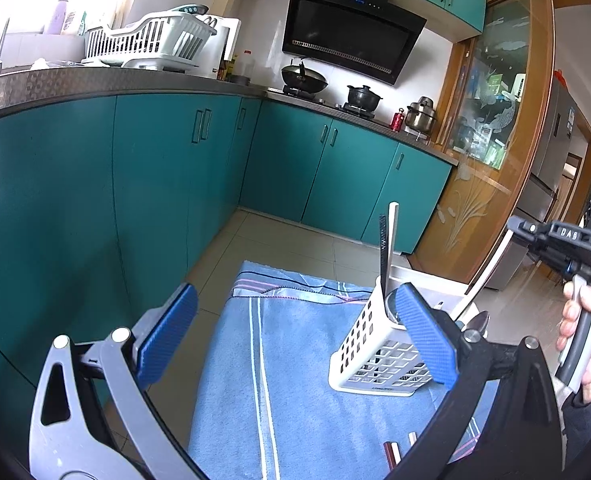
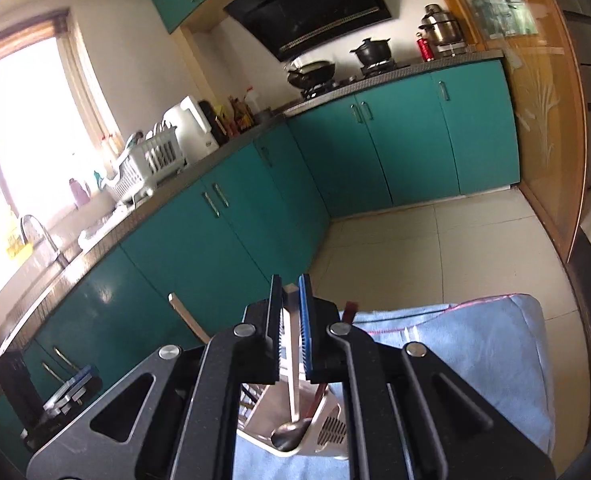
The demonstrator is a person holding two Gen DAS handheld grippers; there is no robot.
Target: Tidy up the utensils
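A white perforated utensil basket [image 1: 379, 350] stands on a blue towel [image 1: 287, 364]; it also shows in the right wrist view [image 2: 319, 432]. My left gripper [image 1: 295, 340] is open, its right pad touching the basket's side. My right gripper [image 2: 291, 320] is shut on a white-handled spoon [image 2: 293, 384], whose bowl [image 2: 291, 432] hangs at the basket's rim. In the left wrist view the right gripper [image 1: 555, 240] holds the white handle [image 1: 483, 280] above the basket. A white and a black utensil [image 1: 387, 248] stand in the basket. Dark red chopstick ends [image 1: 395, 450] lie on the towel.
Teal cabinets [image 1: 155, 168] run along the left and back. A white dish rack [image 1: 147, 40] sits on the counter, pots [image 1: 363, 96] on the stove. A wooden glass door [image 1: 495, 120] stands at the right. Tiled floor [image 2: 435, 248] lies beyond the towel.
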